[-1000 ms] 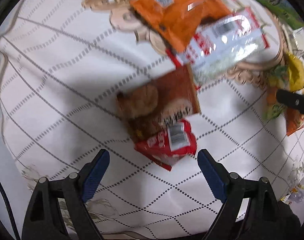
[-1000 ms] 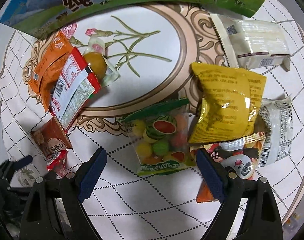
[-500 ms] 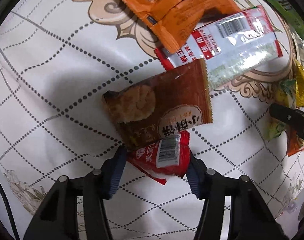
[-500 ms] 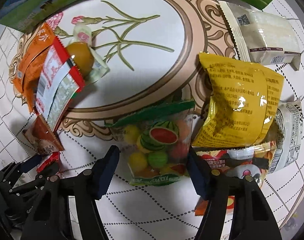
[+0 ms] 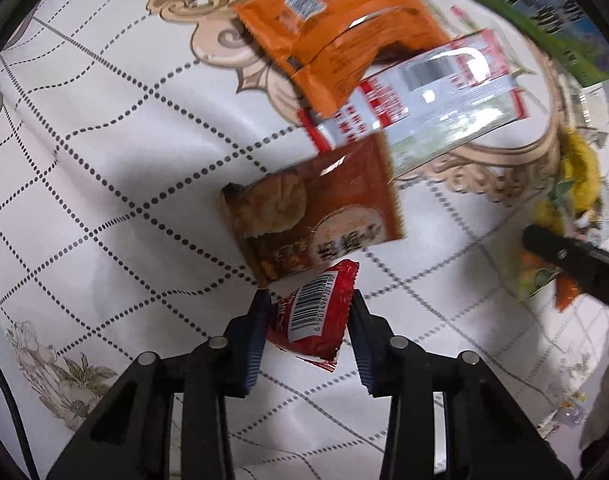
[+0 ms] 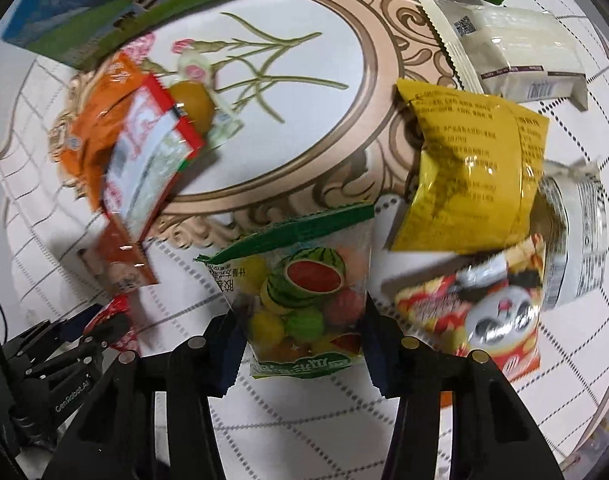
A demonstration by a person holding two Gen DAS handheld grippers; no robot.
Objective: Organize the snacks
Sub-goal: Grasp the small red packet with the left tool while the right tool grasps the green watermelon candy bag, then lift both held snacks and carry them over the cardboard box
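The left gripper (image 5: 310, 322) is clamped on a small red packet (image 5: 313, 318) lying on the patterned tablecloth (image 5: 104, 152), just below a brown pastry packet (image 5: 312, 220) that seems to overlap its upper edge. The right gripper (image 6: 304, 344) has just been closing, its blue pads now pressing the sides of a clear fruit-candy bag (image 6: 304, 300), which sits between a yellow bag (image 6: 468, 172) and the orange packet (image 6: 96, 136)
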